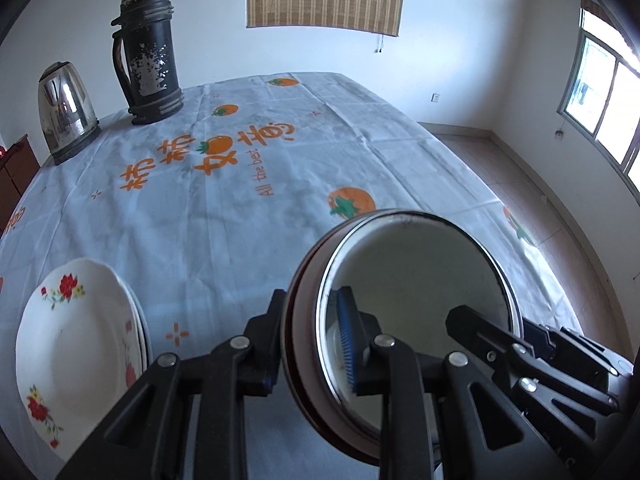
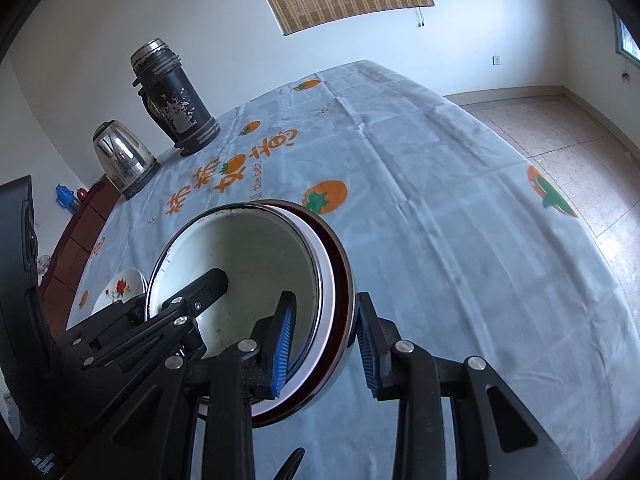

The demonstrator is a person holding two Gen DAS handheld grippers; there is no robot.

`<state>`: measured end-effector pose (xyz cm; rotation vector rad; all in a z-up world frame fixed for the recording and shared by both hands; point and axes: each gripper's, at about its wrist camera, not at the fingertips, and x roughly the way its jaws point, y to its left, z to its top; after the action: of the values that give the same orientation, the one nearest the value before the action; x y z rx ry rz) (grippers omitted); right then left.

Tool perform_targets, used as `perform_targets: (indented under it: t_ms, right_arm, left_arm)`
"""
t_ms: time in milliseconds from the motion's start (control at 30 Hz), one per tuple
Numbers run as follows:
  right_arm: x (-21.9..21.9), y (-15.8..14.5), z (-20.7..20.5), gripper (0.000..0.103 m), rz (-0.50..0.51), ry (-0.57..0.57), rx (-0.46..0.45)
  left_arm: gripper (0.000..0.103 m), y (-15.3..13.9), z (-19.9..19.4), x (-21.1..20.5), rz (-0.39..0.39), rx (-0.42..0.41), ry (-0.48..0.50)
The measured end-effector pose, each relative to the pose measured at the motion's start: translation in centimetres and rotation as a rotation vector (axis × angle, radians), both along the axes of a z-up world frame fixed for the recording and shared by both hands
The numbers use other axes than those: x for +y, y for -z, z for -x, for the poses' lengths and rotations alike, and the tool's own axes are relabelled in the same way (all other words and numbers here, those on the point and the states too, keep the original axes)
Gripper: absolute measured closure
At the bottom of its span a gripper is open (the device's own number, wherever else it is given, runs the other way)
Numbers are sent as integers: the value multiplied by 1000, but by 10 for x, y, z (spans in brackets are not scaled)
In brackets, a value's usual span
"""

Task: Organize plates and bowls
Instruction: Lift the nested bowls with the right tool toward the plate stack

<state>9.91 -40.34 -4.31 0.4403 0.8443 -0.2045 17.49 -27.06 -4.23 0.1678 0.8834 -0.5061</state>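
The stacked bowls (image 1: 420,280) sat near the front of the tabletop (image 1: 260,220), with the plates (image 1: 76,344) to their left. Behind, at the far left edge, the flask (image 1: 148,52) stood beside the kettle (image 1: 66,110).

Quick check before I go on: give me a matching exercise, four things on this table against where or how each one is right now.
Things:
1. stacked bowls
2. floral plates
3. black thermos
4. steel kettle

States:
A. standing upright at the far edge, tallest item
B. rim straddled on opposite sides by the left tool and the right tool
C. stacked at the near left, no tool on them
D. shiny, at the far left corner beside the tall item

Pairs: 1-B, 2-C, 3-A, 4-D
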Motion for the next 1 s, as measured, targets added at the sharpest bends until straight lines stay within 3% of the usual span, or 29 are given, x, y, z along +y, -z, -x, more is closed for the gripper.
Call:
perform_targets:
  t_ms: [533, 1000]
  right_arm:
    - [35, 4, 63, 70, -7, 17, 7]
    - [71, -4, 80, 70, -3, -9, -9]
  left_arm:
    - [79, 5, 59, 35, -2, 4, 19]
    - [79, -2, 81, 70, 3, -18, -6]
